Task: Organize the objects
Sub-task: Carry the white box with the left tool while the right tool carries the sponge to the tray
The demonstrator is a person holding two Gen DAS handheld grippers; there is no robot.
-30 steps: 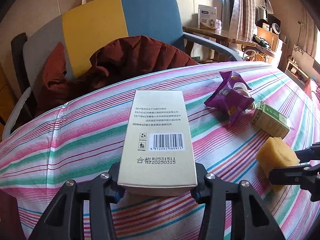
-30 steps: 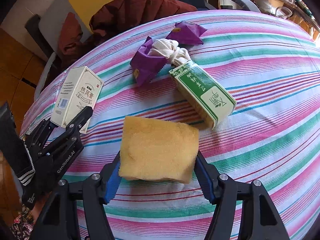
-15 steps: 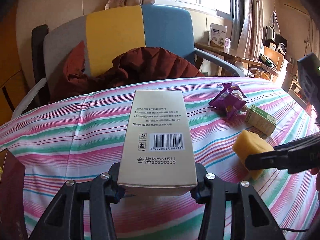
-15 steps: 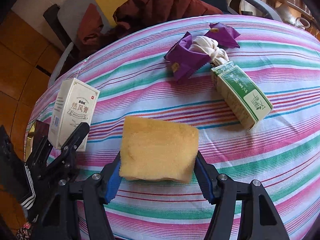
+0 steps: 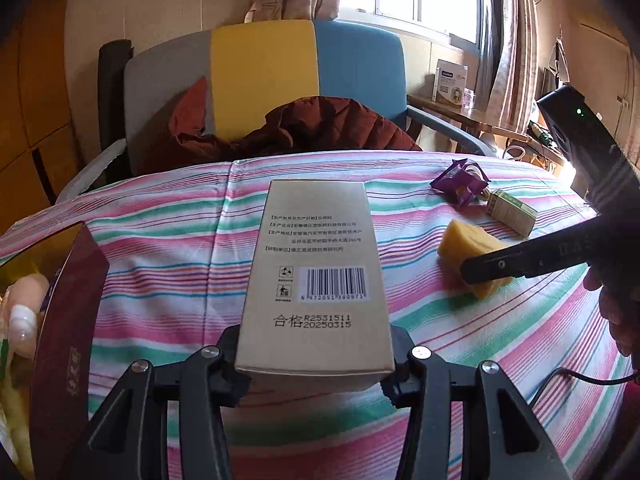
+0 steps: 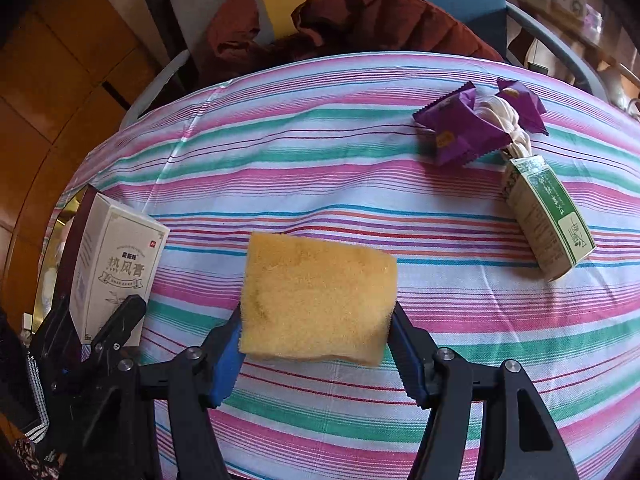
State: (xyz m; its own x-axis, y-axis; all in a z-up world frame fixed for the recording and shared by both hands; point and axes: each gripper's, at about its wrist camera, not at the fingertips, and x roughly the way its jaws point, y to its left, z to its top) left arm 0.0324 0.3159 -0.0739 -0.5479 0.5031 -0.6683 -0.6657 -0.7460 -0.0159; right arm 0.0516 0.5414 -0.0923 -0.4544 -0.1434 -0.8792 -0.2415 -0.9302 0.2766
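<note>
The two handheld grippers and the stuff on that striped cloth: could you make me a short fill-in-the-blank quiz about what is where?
1. The right gripper is clamped on a yellow ____.
2. The left gripper holds a pale box printed with a black-and-white ____ on its upper face.
3. On the striped tablecloth, the green box lies beside a snack packet coloured ____.

Missing words: sponge; barcode; purple
</note>
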